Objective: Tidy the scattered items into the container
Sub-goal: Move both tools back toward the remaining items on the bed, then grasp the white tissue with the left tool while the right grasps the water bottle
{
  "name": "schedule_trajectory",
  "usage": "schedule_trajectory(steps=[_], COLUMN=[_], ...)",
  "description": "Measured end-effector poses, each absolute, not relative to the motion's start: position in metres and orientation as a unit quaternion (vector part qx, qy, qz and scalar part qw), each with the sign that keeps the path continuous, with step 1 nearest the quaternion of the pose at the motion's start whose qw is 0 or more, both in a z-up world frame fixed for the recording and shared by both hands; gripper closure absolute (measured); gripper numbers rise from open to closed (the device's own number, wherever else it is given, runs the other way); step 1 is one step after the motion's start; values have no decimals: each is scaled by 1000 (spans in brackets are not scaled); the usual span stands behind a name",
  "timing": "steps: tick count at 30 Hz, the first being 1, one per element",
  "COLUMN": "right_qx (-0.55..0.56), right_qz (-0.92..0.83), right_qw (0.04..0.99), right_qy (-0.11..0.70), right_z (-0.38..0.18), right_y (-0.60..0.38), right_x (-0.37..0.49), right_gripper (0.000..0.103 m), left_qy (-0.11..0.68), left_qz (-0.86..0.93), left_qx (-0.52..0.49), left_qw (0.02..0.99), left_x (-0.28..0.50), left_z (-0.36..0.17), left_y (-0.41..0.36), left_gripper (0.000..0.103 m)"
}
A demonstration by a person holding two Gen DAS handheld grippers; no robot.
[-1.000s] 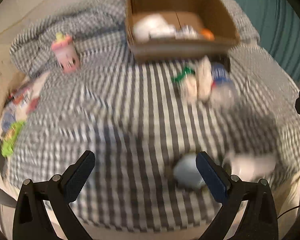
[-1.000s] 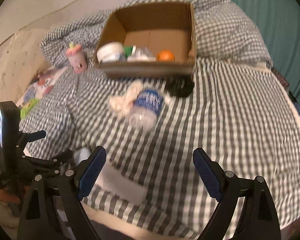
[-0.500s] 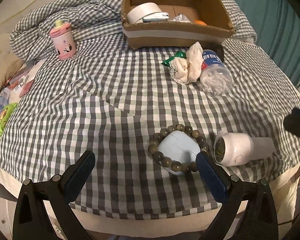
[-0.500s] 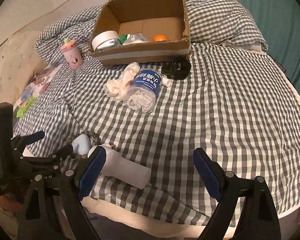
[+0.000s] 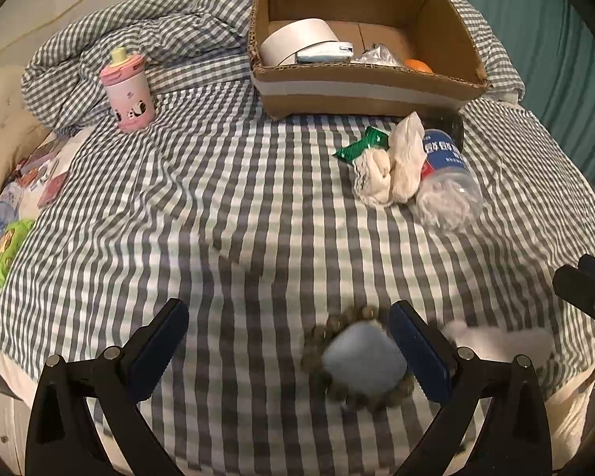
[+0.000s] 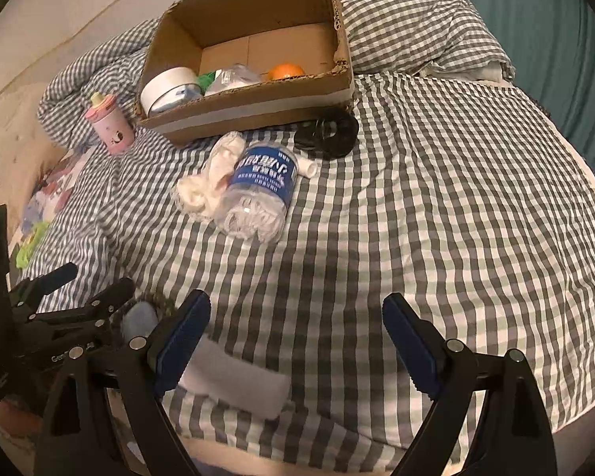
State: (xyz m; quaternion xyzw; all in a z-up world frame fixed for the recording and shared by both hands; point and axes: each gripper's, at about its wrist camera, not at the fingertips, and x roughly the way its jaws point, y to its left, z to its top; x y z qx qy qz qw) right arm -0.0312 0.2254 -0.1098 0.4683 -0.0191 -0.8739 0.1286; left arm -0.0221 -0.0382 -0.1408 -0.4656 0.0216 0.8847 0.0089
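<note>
Left gripper: jaws wide apart, empty, above gingham bedspread. Blurred pale-blue case w/ bead bracelet around it sits just inside right finger. Cardboard box at far side; plastic bottle on its side nearby.

The plastic bottle carries a blue label with white Chinese characters, too small to read

Left gripper and right gripper side by side, jaws spread wide, both empty and angled downward
</note>
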Motion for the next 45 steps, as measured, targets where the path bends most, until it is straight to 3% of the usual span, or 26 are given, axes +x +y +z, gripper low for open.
schedule_trajectory(steps=[24,26,27,28,40,45], right_qx=[499,499,499,498,488,539], right_qz=[-859,-860,-860,-860,-854,-828], right_qw=[101,97,97,97,167,143], right_qy=[-56,-55,-55,-55,-68,-59], right_z=[-141,-142,-142,-141,-114,-137], right_y=[260,261,261,261,197,163], right_x=[-94,-96,-96,-97,-123,-152], right_gripper=[14,14,14,14,14,14], left_qy=[69,67,68,68,26,18], left_qz=[865,862,859,854,876,884], left_qx=[-489,-492,-496,-502,-472,-462], left_qw=[94,105,112,119,97,71], left_x=[-143,-145,-146,-147,-123,-117], left_z=[-179,-180,-180,-182,-134,-116], left_y=[15,16,17,19,-19,-46], left_gripper=[0,14,48,98,99,99])
